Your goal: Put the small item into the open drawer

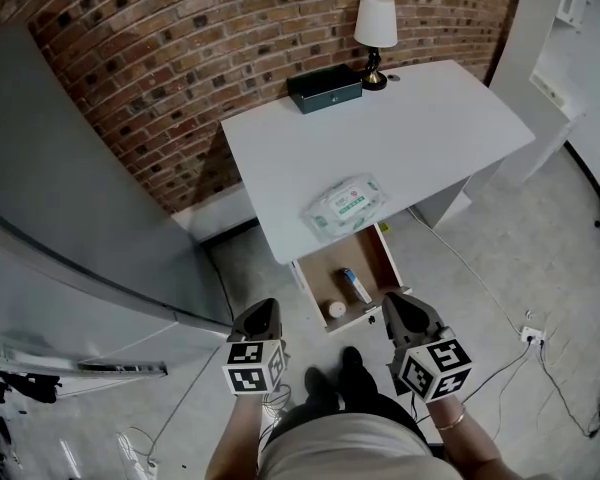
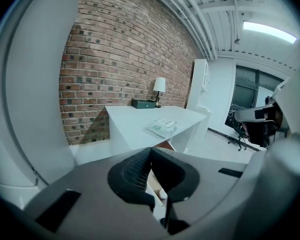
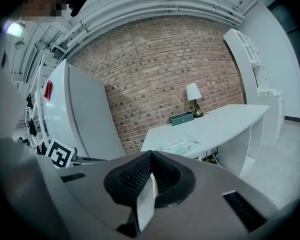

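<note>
The desk's drawer (image 1: 391, 264) stands pulled open, its wooden inside showing. In it lie a small white and blue tube (image 1: 356, 286) and a small white round item (image 1: 337, 309). My left gripper (image 1: 263, 308) hovers just left of the drawer's front; its black pads meet at the tips (image 2: 150, 151) with nothing held. My right gripper (image 1: 391, 302) hangs at the drawer's front right corner. Its jaws (image 3: 151, 155) are shut, and I see nothing gripped between them. A slit below the left tips shows the round item (image 2: 162, 191).
On the white desk (image 1: 430, 118) lie a pack of wipes (image 1: 345, 206), a dark green box (image 1: 324, 88) and a small lamp (image 1: 375, 30). A brick wall runs behind, and a grey panel (image 1: 70, 208) stands to the left. Cables (image 1: 510, 353) trail on the floor. My shoes (image 1: 340, 378) are right below the drawer.
</note>
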`<state>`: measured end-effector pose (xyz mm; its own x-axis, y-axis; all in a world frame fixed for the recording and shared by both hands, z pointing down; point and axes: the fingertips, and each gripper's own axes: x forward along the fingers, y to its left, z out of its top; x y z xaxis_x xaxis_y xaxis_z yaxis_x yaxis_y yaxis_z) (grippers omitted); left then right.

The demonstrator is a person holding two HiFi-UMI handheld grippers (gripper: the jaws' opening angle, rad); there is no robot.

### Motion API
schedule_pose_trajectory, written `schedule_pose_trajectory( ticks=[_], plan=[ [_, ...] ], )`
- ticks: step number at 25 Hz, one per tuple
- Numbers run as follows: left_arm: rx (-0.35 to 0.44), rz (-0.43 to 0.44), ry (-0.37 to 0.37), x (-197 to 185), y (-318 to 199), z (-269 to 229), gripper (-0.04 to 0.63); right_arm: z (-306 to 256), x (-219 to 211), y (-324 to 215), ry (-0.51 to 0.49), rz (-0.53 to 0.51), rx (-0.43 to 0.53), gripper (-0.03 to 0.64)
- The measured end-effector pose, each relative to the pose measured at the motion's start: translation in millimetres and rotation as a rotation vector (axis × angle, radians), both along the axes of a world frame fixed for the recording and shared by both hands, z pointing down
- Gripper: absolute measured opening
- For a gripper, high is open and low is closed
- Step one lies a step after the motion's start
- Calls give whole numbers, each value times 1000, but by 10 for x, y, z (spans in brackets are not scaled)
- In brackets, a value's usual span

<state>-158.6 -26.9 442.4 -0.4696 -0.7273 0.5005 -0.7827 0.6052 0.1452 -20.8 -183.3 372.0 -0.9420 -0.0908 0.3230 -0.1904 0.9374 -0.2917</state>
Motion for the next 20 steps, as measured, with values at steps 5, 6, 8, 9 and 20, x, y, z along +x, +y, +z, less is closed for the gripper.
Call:
schedule_pose_trajectory(
  ticks=[5, 6, 8, 9, 20],
  plan=[
    [1, -6, 1, 31, 37, -36, 21, -32, 41, -7, 0, 0, -3, 6],
    [2, -7, 0, 34, 44, -47, 21, -40, 46, -7, 1, 0, -2, 6],
    [4, -9, -1, 38, 56, -57, 21, -40, 52, -7, 5, -2, 1, 6],
    [5, -11, -1, 41, 59, -60, 21, -36, 53, -10, 7, -2, 2, 6],
    [4, -14, -4, 40, 19, -73, 21, -16, 17, -70, 21, -11, -1, 6]
  ],
)
